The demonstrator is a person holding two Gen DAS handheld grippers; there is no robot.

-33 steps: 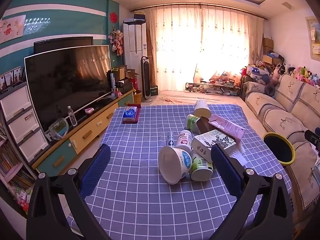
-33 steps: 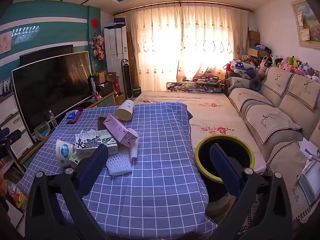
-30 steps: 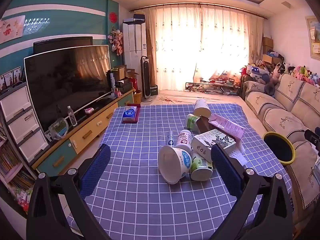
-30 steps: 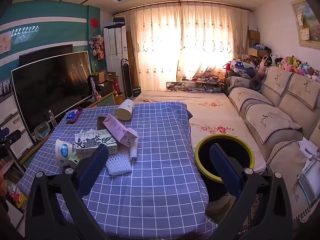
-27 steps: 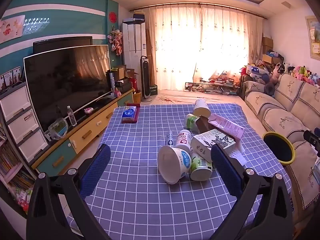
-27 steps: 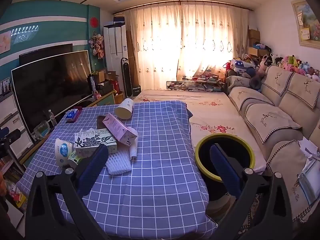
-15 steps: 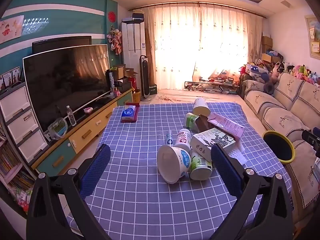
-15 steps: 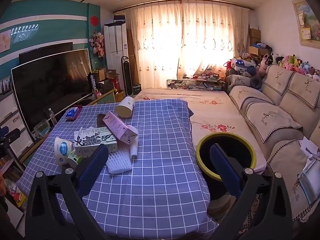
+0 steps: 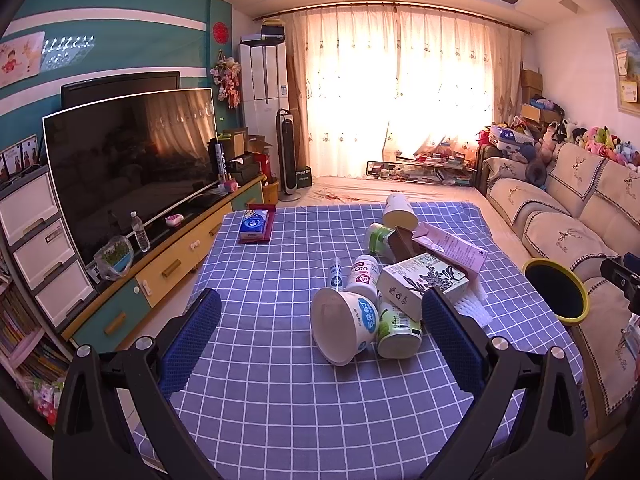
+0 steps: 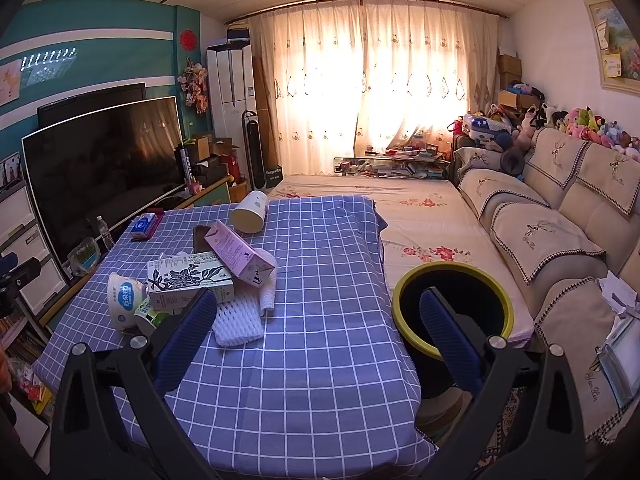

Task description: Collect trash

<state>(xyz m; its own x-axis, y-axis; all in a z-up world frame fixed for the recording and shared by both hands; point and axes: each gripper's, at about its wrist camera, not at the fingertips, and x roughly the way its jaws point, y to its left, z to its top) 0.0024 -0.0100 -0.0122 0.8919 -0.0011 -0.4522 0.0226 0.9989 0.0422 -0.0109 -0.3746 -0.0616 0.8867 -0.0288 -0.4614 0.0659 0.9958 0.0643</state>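
- On the blue checked tablecloth (image 9: 280, 380), trash sits in one cluster right of centre in the left wrist view, far from the near edge.
- Left gripper (image 9: 320, 320): fingers wide apart, holding nothing, above the near part of the cloth; the cluster sits between and just beyond the fingertips.
- Right gripper (image 10: 316, 316): fingers wide apart, empty. Left finger overlaps the cluster's near edge in view, right finger overlaps the bin mouth.
- White bowl cup (image 9: 346, 326): on its side, open mouth facing near-left towards the left camera, long axis running near-left to far-right.
- Green-label cup (image 9: 398, 332): lying just right of the bowl cup, touching it, base end towards the camera.
- White Q10 bottle (image 9: 362, 274): lying down, long axis near-to-far, cap at the far end.
- Small tube (image 9: 335, 274): left of the bottle, roughly parallel to it.
- Floral carton (image 10: 190, 280): lying flat, long axis left-right in the right wrist view, resting on the cups.
- Pink carton (image 10: 240, 254): tilted over the floral carton, long axis far-left to near-right.
- White foam net (image 10: 238, 320): flat on the cloth, near side of the cartons.
- Paper cup (image 10: 250, 213): on its side at the far end, mouth facing near.
- Yellow-rimmed bin (image 10: 404, 284): on the floor right of the table, upright, mouth open upward, next to the sofa (image 10: 560, 240).
- Blue tissue pack (image 9: 253, 224): far-left on the cloth, well apart from the cluster.
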